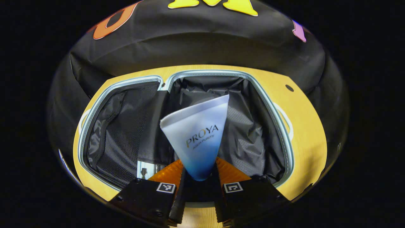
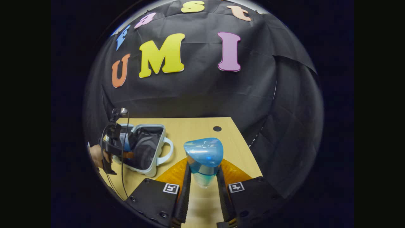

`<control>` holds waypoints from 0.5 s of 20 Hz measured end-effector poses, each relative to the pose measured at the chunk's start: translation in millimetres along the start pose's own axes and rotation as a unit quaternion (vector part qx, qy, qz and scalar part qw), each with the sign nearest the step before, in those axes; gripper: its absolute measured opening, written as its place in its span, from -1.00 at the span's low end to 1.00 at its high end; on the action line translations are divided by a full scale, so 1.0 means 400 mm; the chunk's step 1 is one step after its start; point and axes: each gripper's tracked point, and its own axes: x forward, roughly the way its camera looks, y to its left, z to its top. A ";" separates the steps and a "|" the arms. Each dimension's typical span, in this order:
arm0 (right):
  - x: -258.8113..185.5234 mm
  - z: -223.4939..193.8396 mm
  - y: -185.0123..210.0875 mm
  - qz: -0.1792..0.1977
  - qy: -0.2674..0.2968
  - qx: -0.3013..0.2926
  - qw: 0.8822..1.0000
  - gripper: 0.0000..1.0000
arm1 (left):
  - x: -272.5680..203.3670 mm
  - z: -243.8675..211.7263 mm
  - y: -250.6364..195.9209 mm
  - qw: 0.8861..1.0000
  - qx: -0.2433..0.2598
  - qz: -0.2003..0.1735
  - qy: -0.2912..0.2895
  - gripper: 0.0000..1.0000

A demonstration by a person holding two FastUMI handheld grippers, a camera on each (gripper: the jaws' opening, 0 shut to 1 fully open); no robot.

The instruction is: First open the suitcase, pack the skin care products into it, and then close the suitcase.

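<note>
Black cloth hangs behind a pale wooden table (image 2: 202, 126), and on it my suitcase (image 1: 286, 139) lies open with both halves flat, showing dark lining and mesh. From the right gripper view I see the case (image 2: 152, 172) near the table's left edge, its pale handle (image 2: 167, 152) pointing toward the middle of the top. A small dark hole (image 2: 217, 128) sits near the far edge.

My left gripper (image 1: 199, 183) holds a tube (image 1: 199, 136), white fading to blue. Both fingers press on its narrow blue end, and the flat crimped end points away from me, tilted a little to the right. The tube hangs over the right half of the case, above the lining; I cannot tell whether it touches anything below. In the right gripper view I see this same gripper (image 2: 110, 148) over the case, with a hand (image 2: 96, 156) behind it and a cable trailing down toward the near edge.

My right gripper (image 2: 202, 182) holds a bottle (image 2: 204, 158) with a clear blue rounded top and a paler body. The fingers sit narrow, closed against the body on both sides below the cap. It is upright, over bare table to the right of the case and well apart from it. I cannot tell whether its base rests on the table
</note>
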 end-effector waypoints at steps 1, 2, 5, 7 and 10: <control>-0.007 -0.009 0.003 0.001 0.004 -0.005 1.000 -0.21 | 0.015 -0.007 0.001 1.000 0.006 0.009 0.013 -0.18; -0.013 -0.014 0.005 0.004 0.007 -0.007 1.000 -0.20 | 0.026 -0.014 0.005 0.999 0.013 0.019 0.027 -0.17; -0.014 -0.025 0.010 0.010 0.008 -0.016 1.000 -0.24 | 0.049 -0.023 -0.004 0.998 0.013 0.026 0.054 -0.17; -0.013 -0.030 0.008 0.014 0.010 -0.017 1.000 -0.20 | 0.054 -0.020 -0.003 0.997 0.019 0.034 0.065 -0.17; -0.006 -0.037 0.004 0.019 0.015 -0.008 1.000 -0.20 | 0.064 -0.016 -0.002 0.997 0.008 0.037 0.072 -0.17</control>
